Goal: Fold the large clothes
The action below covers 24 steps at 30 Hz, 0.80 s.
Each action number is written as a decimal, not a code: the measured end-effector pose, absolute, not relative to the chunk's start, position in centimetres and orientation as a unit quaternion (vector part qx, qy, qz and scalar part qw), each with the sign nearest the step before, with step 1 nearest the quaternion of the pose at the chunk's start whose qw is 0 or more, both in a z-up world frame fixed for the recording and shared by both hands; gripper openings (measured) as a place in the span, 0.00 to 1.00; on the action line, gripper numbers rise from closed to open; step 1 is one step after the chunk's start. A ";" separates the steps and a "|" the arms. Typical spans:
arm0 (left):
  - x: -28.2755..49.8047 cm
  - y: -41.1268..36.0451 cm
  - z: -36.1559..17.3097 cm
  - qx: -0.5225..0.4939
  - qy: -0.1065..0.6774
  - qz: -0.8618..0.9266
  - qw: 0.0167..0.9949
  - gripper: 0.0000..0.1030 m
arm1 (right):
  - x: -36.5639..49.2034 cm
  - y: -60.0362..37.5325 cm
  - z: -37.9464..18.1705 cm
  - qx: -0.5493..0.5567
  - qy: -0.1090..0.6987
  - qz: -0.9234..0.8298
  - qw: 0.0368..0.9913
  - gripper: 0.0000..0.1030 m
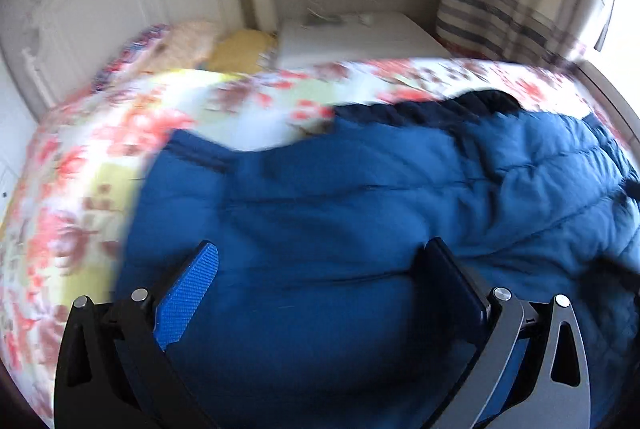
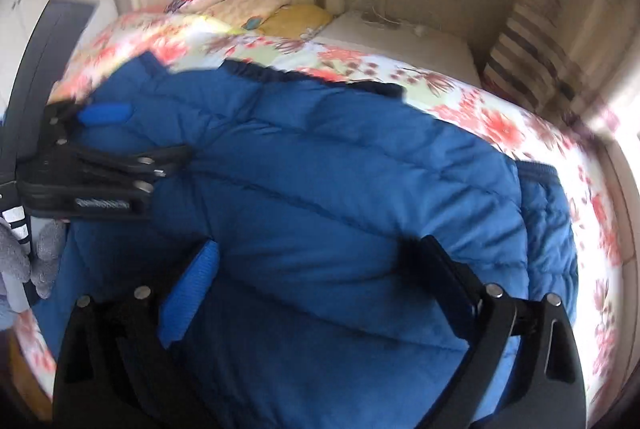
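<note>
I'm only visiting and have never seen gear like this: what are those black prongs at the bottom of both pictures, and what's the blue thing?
No robot here: a person holds a two-finger grabber in each hand, each carrying a camera looking along its fingers. One picture comes from the left gripper, the other from the right gripper. Both stand open above a blue padded jacket, which lies on a flowered bedspread. Neither holds anything. The right view also shows the left grabber, side-on, and a gloved hand.

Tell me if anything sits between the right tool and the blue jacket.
Nothing visible does. The right tool hangs open directly over the blue jacket, bare quilted fabric between its fingers; the left tool is off at the jacket's left side.
</note>
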State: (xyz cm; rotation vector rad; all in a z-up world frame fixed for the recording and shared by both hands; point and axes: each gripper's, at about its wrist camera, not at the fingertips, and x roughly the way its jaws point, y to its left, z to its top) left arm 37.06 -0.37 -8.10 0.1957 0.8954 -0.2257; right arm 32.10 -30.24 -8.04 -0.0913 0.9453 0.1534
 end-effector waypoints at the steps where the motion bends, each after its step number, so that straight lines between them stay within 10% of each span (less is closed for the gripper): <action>1: 37.2 1.1 -7.9 0.084 0.429 -0.098 0.894 0.96 | 31.6 -31.0 -7.6 -0.046 0.447 0.057 0.892 0.95; 13: 38.9 8.2 -9.9 -0.065 0.459 -0.078 0.883 0.96 | 28.7 -41.2 -10.0 0.077 0.425 0.031 0.901 0.98; 24: 27.7 0.5 -3.4 0.059 0.360 -0.105 0.925 0.96 | 22.7 -34.3 -4.9 0.009 0.353 0.055 0.934 0.93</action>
